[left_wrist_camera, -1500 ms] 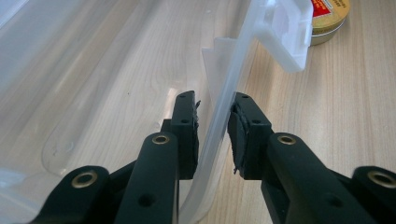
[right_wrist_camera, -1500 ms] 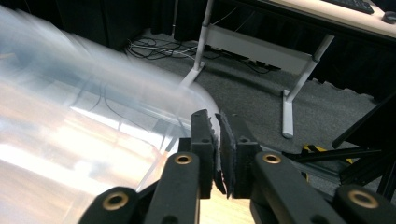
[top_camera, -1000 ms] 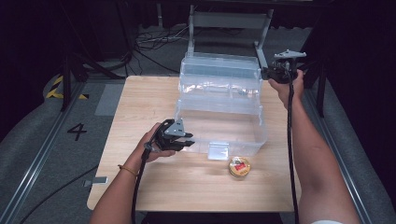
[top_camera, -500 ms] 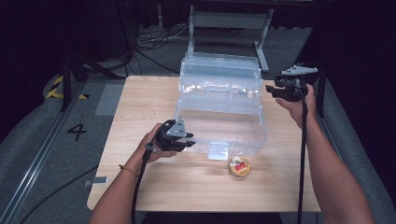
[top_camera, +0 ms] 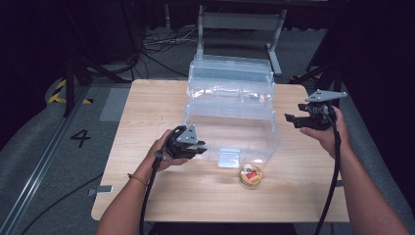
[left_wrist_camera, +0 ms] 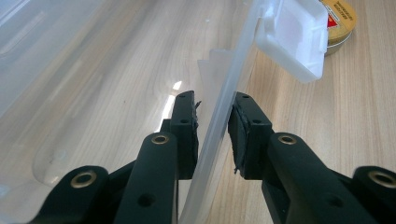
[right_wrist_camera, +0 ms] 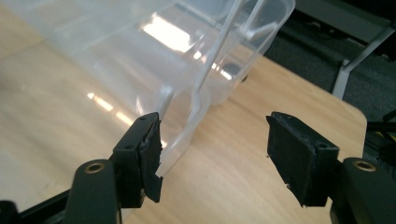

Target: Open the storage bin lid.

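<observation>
A clear plastic box (top_camera: 230, 125) stands open near the middle of a wooden table (top_camera: 147, 112), its lid (top_camera: 230, 73) tilted up at the far side. The left gripper (top_camera: 193, 145) clamps the box's near wall by the left front corner, the thin rim pinched between its two black pads (left_wrist_camera: 243, 130), close to the white latch (left_wrist_camera: 292, 35). The right gripper (top_camera: 296, 119) hangs just off the box's right side, its jaws having just been opening, spread wide with nothing pressed between them. A small round tin (top_camera: 250, 175) sits on the table just in front of the box
</observation>
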A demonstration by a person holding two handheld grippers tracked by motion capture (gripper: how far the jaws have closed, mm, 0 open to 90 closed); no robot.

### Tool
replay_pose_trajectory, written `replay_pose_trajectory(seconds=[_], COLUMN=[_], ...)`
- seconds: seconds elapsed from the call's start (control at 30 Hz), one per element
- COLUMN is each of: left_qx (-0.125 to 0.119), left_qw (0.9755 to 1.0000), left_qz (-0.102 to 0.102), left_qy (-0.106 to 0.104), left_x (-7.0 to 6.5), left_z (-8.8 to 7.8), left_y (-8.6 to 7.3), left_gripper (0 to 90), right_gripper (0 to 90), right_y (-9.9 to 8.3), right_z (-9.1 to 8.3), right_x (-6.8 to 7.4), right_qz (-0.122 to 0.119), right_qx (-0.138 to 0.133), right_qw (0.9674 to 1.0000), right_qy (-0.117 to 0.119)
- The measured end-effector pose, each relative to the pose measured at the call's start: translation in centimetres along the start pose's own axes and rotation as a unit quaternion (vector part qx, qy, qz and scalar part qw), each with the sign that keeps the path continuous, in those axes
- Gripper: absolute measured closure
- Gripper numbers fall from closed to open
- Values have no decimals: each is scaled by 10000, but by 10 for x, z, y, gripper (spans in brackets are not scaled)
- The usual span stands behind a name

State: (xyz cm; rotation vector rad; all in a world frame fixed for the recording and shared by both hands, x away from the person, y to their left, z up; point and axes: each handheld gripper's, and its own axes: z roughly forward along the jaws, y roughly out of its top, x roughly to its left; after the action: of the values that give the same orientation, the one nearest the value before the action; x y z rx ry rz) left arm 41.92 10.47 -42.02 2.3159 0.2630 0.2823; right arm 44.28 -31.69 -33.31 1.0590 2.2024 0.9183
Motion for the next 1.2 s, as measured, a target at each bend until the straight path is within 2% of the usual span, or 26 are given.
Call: replay_pose_trajectory(seconds=[0.13,0.23,0.3,0.4,0.5,0.57,0.6,0.67,0.77,0.8,0.83,0.9,0.97,1.0,1.07,1.13,1.2], left_qx=[-1,-23,-28,-32,-26,-47,-97,-117,-101,-87,-109,-101,-116,-147,-109,-54,-81], left_qw=[10000,10000,10000,9999,10000,10000,9999,9999,9999,9999,9998,9997,9995,9995,9987,9976,9968], left_qz=[71,62,66,96,74,76,88,91,70,41,-7,-15,-17,-131,-206,-413,-425], left_qy=[-49,-46,-48,-61,-57,-39,-22,4,65,110,146,229,277,235,446,551,670], left_x=[-1,-1,-1,0,0,1,1,0,0,-1,-1,-2,-1,-1,-1,-1,-4], left_z=[1,2,2,2,2,2,1,1,1,0,-1,-4,-5,-7,-12,-19,-29], left_y=[1,1,1,1,0,-1,-2,-3,-3,-3,-3,-2,-1,1,6,10,12], left_gripper=[757,765,764,764,756,745,737,730,695,695,642,597,507,507,397,291,268], right_gripper=[355,348,350,340,312,291,275,271,250,250,243,235,233,231,231,231,229], right_y=[-15,-35,-45,-61,-72,-76,-79,-82,-84,-84,-84,-82,-81,-81,-79,-76,-74], right_z=[-4,-8,-8,-4,0,1,3,6,10,10,11,12,14,15,21,25,28], right_x=[8,21,26,35,49,59,67,79,97,97,108,116,120,123,129,134,138], right_qz=[-66,-258,-290,-318,-465,-459,-520,-491,-562,-562,-658,-694,-738,-744,-830,-862,-947], right_qx=[131,414,521,715,878,949,1025,1080,1215,1215,1226,1257,1246,1247,1346,1467,1542], right_qw=[9998,9985,9978,9952,9910,9887,9863,9823,9785,9785,9762,9741,9734,9731,9714,9684,9674], right_qy=[126,233,293,596,896,1063,1186,1449,1571,1571,1662,1744,1777,1789,1770,1825,1773])
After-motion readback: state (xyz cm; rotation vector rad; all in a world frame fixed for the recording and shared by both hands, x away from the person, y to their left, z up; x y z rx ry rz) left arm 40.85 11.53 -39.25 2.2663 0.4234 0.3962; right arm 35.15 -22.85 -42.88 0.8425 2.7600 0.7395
